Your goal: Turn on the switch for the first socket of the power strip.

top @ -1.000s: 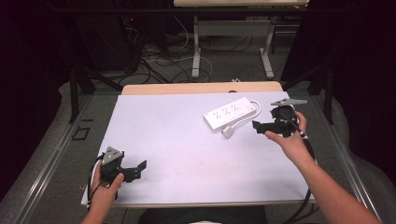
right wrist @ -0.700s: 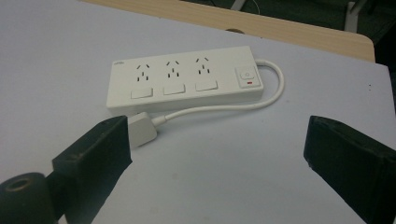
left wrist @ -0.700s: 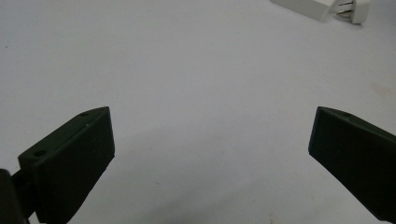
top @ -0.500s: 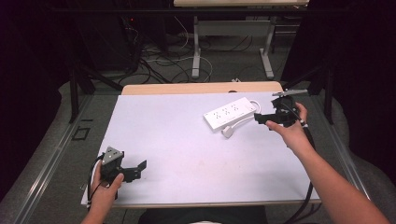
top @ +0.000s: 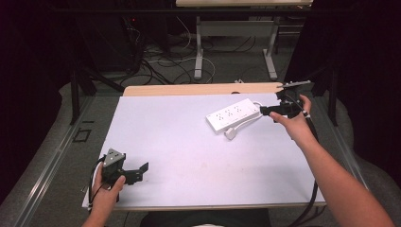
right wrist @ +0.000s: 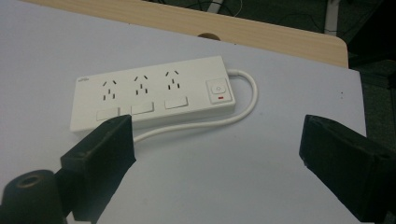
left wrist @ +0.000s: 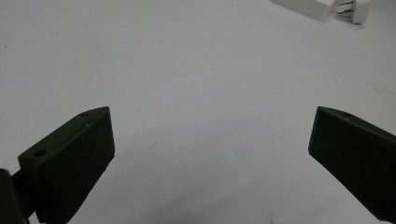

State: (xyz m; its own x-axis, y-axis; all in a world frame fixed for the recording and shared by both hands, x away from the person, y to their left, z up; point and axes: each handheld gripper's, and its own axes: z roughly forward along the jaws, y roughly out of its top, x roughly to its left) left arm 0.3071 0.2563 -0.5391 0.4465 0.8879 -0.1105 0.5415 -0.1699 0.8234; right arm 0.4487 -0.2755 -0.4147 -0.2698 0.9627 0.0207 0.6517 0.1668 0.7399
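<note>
A white power strip [top: 233, 114] with three sockets and a switch lies at the table's far right; its cord [right wrist: 243, 109] loops round to a plug [top: 230, 134] at its near side. My right gripper [top: 265, 110] hovers just right of the strip's switch end and points at it. In the right gripper view my right gripper [right wrist: 219, 154] is open, with bare table between the jaws and the strip [right wrist: 149, 95] beyond them. My left gripper [top: 138, 172] rests open at the near left corner. My left gripper [left wrist: 210, 154] holds nothing, and the strip [left wrist: 322, 5] lies far off.
A white sheet [top: 189, 137] covers the table, and a wooden strip [top: 189, 90] shows along the far edge. Beyond the table stand metal desk legs [top: 199, 52] and floor cables [top: 161, 66]. Each gripper trails a black cable.
My right hand has carried its gripper toward the far edge, from beside the plug to beside the strip's switch end. The left hand has stayed put.
</note>
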